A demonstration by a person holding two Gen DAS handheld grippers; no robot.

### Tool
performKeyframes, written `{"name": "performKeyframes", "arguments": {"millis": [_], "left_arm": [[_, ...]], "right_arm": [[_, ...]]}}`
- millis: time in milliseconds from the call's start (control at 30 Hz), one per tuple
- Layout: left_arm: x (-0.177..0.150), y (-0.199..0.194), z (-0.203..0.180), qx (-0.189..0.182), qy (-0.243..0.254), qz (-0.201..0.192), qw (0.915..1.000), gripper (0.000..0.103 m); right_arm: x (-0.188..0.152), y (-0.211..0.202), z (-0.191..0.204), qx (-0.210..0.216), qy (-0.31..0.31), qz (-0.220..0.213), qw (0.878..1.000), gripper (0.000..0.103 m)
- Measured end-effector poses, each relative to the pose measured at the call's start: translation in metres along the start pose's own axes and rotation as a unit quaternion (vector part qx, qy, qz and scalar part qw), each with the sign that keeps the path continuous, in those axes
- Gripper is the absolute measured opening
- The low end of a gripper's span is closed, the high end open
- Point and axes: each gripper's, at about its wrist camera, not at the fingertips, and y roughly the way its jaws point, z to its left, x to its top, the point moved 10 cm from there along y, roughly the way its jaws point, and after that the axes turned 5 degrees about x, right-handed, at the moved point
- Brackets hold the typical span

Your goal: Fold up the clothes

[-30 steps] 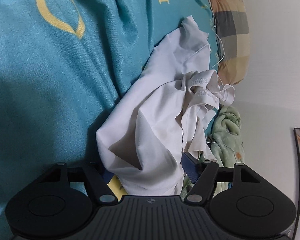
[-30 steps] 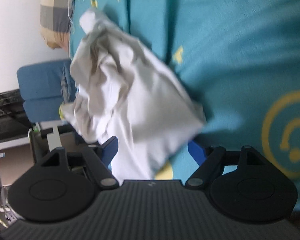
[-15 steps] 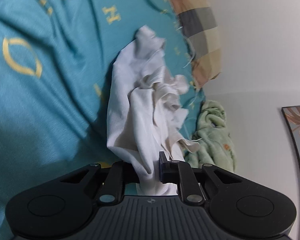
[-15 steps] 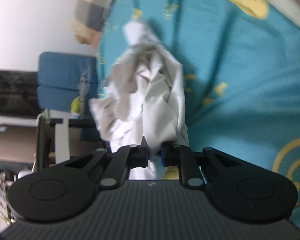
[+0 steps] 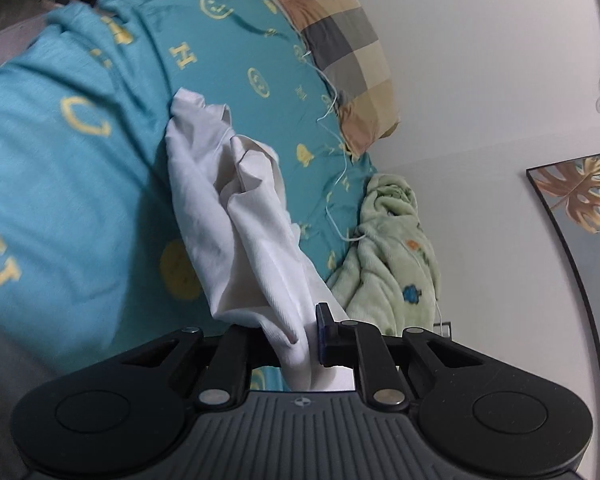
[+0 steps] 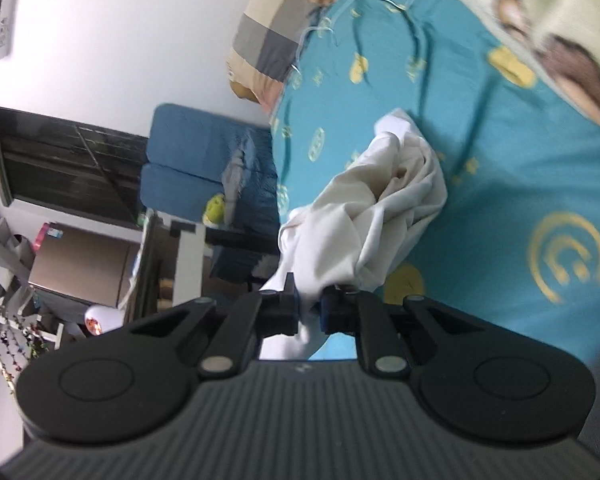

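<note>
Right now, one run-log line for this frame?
stage: lifting | left gripper: shut on white garment | right gripper: shut on white garment | garment: bunched, unfolded, above teal bedspread

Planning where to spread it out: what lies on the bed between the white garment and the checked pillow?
Only bare teal bedsheet and a thin white cord, between the white garment and checked pillow, in the left wrist view.

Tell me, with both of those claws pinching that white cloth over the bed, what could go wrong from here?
The white garment is bunched between the left gripper and right gripper, so each may be pinching several layers; spreading it could leave it twisted. Each grip sits near a fabric edge, so a tug might slip it free. A thin white cord lies on the teal bedsheet nearby and could snag.
</note>
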Motion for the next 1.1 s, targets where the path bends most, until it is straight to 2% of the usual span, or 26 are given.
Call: {"name": "performKeyframes", "arguments": {"millis": [67,167,300,367,500,600,800,967,1100], "left_arm": [[-0.01,-0.01,0.005,-0.008,-0.009,-0.002,0.9999,0.014],[-0.006,-0.017,0.002,-0.017,-0.016,-0.009,0.9997,0.015],[0.0,-0.026,-0.001,-0.028,-0.025,-0.018,0.9991,0.015],[0.016,-0.018,-0.005,-0.029,-0.032,-0.019,0.9989,0.016],[0.056,0.014,-0.013,-0.023,-0.056,-0.016,0.998,0.016],[0.088,0.052,-0.006,-0.015,-0.067,-0.012,0.9975,0.017],[0.153,0.128,0.007,0.001,-0.089,-0.004,0.996,0.017],[0.187,0.186,0.035,0.014,-0.06,0.016,0.998,0.017],[0.199,0.214,0.053,0.029,-0.041,0.028,0.9984,0.017]], "right_arm": [[-0.014,-0.011,-0.002,-0.004,0.002,0.008,1.0,0.013],[-0.022,-0.021,0.004,0.0,0.0,0.01,1.0,0.013],[-0.012,-0.019,0.019,0.002,-0.006,-0.002,1.0,0.013],[-0.001,-0.01,0.025,0.001,-0.005,-0.008,1.0,0.013],[0.028,0.022,0.024,-0.014,0.012,-0.015,1.0,0.013],[0.052,0.053,0.019,-0.031,0.028,-0.018,0.999,0.013],[0.097,0.12,-0.014,-0.075,0.049,-0.012,0.996,0.013],[0.119,0.165,-0.062,-0.1,0.079,-0.004,0.992,0.013],[0.128,0.187,-0.088,-0.123,0.085,0.017,0.989,0.013]]}}
